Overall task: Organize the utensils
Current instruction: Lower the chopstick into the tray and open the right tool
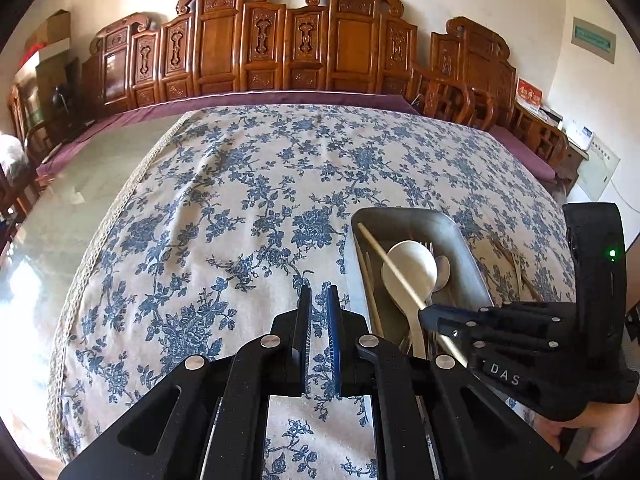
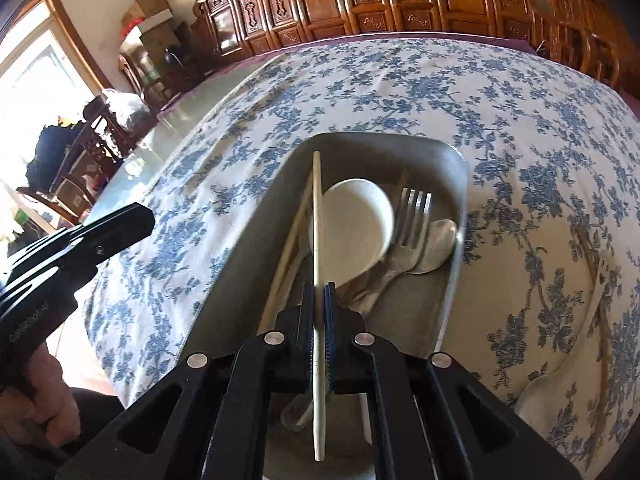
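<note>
Setting: a surface [image 1: 240, 200] covered by a cream cloth with a blue flower print; carved wooden furniture [image 1: 280, 48] lines the wall behind it.
Tray: a grey metal tray [image 2: 456, 168] with rounded corners rests on the cloth, right of the left claw and directly under the right claw.
Right claw: the right claw [image 2: 319, 300] is pressed tight on a pale chopstick [image 2: 317, 208], gripping it near mid-length. The stick runs straight ahead between the pads, its far tip reaching toward the tray's back wall and its near end sticking out below the claw toward the camera.
Chopstick position: it is held over the tray, crossing the left edge of the white spoon's bowl. From the left wrist view it slants across that bowl up to the tray's far left corner.
Tray contents: a white spoon [image 2: 352, 228], a metal fork [image 2: 412, 216] with tines pointing away, a metal spoon [image 2: 436, 244] beside the fork, and a second chopstick [image 2: 292, 240] lying along the left side.
Left claw: the left claw [image 1: 319, 300] hovers over bare cloth just left of the tray, its pads narrowly apart with nothing between them.
Outside the tray: more utensil shapes lie on the cloth to the tray's right, too blurred to identify.
</note>
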The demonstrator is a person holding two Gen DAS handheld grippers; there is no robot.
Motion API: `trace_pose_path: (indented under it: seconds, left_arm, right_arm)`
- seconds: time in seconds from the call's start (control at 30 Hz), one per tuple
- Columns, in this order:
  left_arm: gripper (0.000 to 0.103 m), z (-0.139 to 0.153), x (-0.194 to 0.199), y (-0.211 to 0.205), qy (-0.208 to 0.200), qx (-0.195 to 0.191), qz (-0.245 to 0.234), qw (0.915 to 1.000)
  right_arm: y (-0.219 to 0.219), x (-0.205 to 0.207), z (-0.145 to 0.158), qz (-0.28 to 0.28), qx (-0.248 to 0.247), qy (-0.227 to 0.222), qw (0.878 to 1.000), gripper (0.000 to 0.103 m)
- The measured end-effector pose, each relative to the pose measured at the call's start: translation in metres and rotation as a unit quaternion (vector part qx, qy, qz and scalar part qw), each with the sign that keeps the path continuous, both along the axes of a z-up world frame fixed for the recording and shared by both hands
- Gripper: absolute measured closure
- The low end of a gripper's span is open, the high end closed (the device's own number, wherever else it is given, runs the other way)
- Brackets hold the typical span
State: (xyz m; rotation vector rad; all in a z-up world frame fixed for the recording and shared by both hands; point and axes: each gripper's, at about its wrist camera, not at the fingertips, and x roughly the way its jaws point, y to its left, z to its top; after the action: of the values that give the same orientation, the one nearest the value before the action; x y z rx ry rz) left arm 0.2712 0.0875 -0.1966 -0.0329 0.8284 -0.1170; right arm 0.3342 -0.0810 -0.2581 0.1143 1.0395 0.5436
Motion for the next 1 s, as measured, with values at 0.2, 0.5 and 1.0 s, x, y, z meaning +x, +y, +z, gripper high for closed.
trace_pose_path:
  seconds: [0.2, 0.5, 1.0]
  left_arm:
    - [0.097, 0.000, -0.001, 0.000, 0.000, 0.001, 0.001, 1.0000]
    - [0.097, 0.000, -0.003, -0.006, -0.003, -0.002, -0.006, 1.0000]
    - [0.064, 0.007, -0.005, -0.066, -0.017, -0.019, -0.062, 0.9977]
  right_arm:
    - [0.004, -0.006, 0.009, 0.021, 0.015, -0.017, 1.000, 0.093]
    - [-0.019, -0.020, 0.034, 0.032, -0.001, -0.079, 0.996, 0.093]
    - [-0.192, -0.027, 0.044, -0.072, -0.113, -0.146, 0.980, 0.093]
